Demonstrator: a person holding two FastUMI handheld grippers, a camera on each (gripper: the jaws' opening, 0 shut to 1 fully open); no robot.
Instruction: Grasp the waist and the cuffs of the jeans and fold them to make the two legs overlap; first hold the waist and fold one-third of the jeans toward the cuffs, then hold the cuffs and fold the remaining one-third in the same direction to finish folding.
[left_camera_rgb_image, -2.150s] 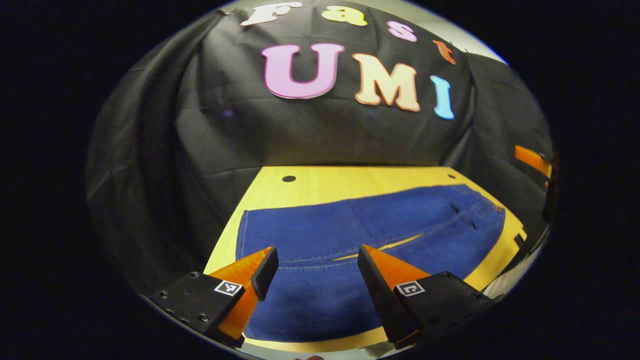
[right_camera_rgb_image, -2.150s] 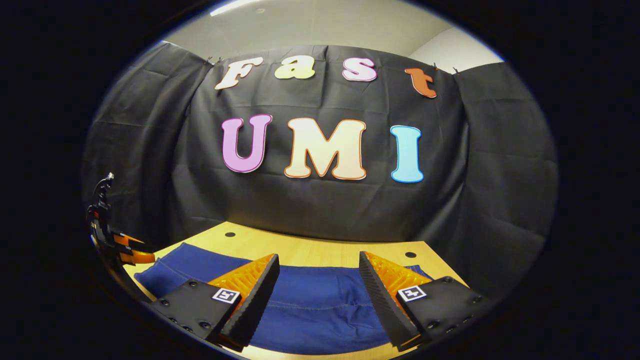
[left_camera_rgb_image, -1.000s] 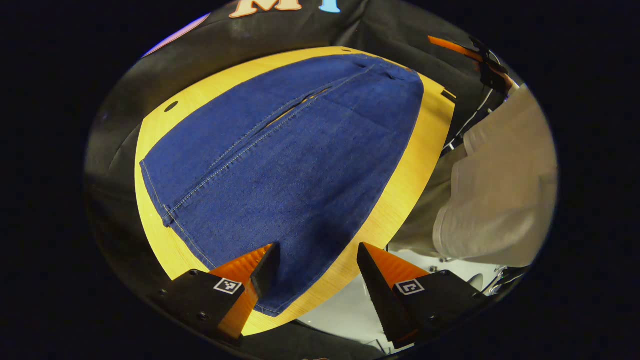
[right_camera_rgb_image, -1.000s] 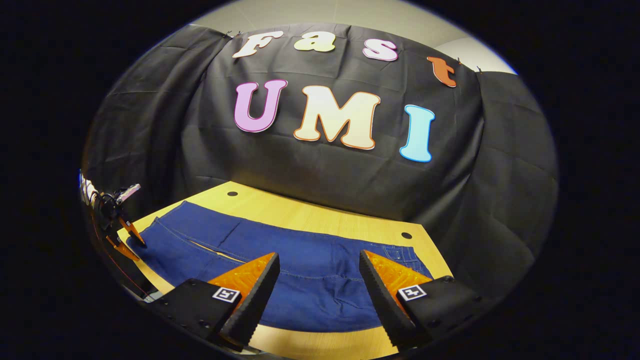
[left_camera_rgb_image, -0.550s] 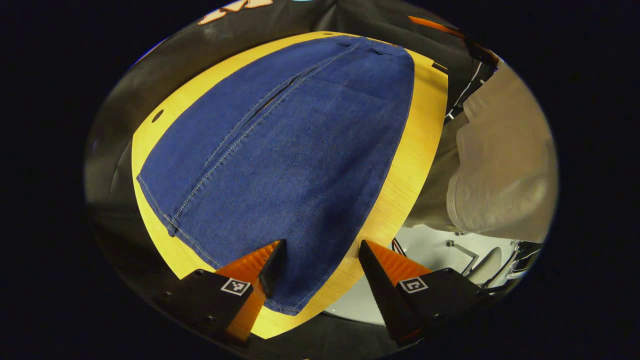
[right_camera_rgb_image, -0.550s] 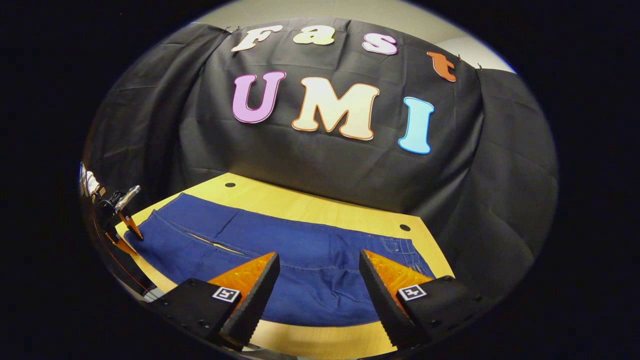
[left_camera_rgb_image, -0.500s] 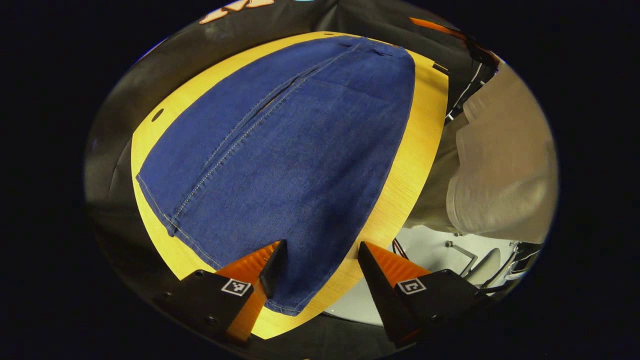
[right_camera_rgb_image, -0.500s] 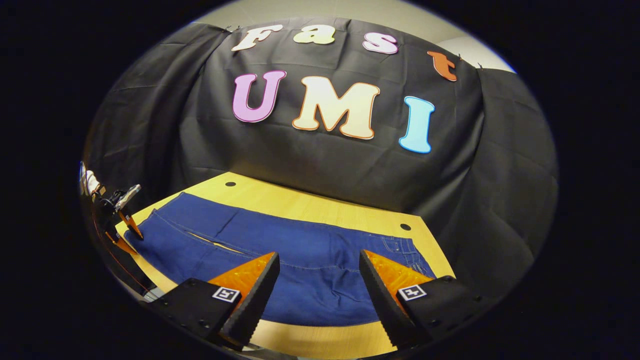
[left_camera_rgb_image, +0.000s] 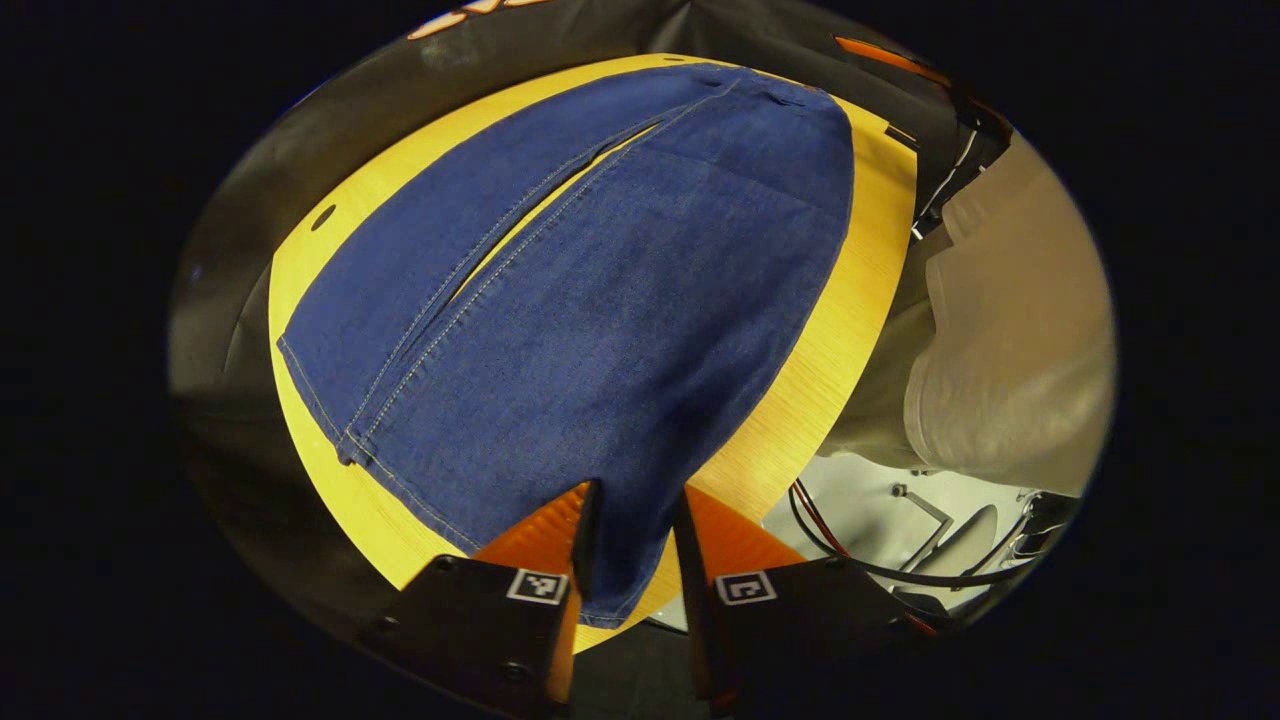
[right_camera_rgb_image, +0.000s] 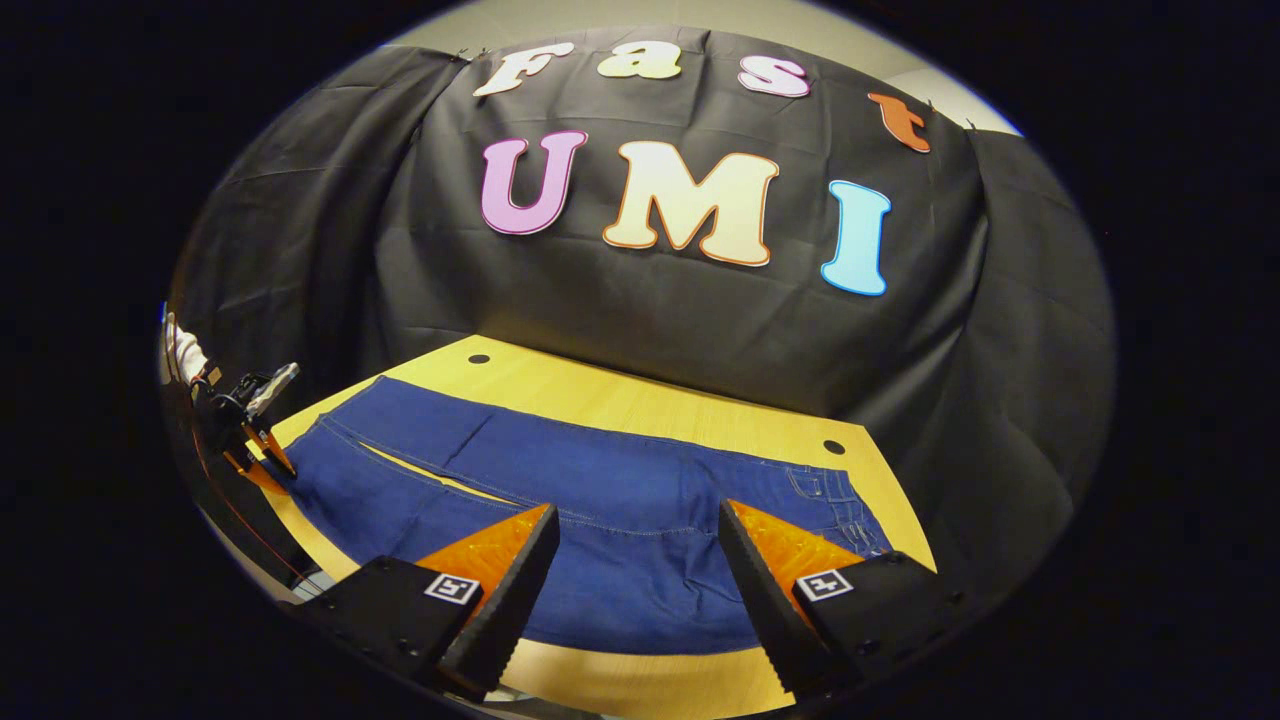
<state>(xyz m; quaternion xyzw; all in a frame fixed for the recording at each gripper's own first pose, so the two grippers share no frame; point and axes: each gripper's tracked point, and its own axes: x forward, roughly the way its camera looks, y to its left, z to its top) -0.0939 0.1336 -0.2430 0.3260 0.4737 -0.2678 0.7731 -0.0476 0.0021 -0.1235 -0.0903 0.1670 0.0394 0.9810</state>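
Note:
Blue jeans (left_camera_rgb_image: 600, 280) lie flat and lengthwise on the yellow wooden table (left_camera_rgb_image: 840, 330), legs side by side, waist (left_camera_rgb_image: 770, 95) at the far end. My left gripper (left_camera_rgb_image: 632, 495) is shut on the near leg's cuff at its corner, with denim pinched between the fingers. In the right gripper view the jeans (right_camera_rgb_image: 600, 490) stretch from the cuffs on the left to the waist (right_camera_rgb_image: 830, 490) on the right. My right gripper (right_camera_rgb_image: 635, 515) hovers open above the near edge by the waist, holding nothing. The left gripper (right_camera_rgb_image: 255, 440) is small at the cuff end.
A person in light beige clothing (left_camera_rgb_image: 1010, 340) stands at the table's long side. Black cables (left_camera_rgb_image: 850, 560) lie on the pale floor below the table edge. The table (right_camera_rgb_image: 640, 410) has two small round holes (right_camera_rgb_image: 478, 358) near the black cloth wall.
My left gripper swung over to the cuff end, came down on the near cuff corner and shut on it in the last half second. My right gripper stayed open, tilting slightly down.

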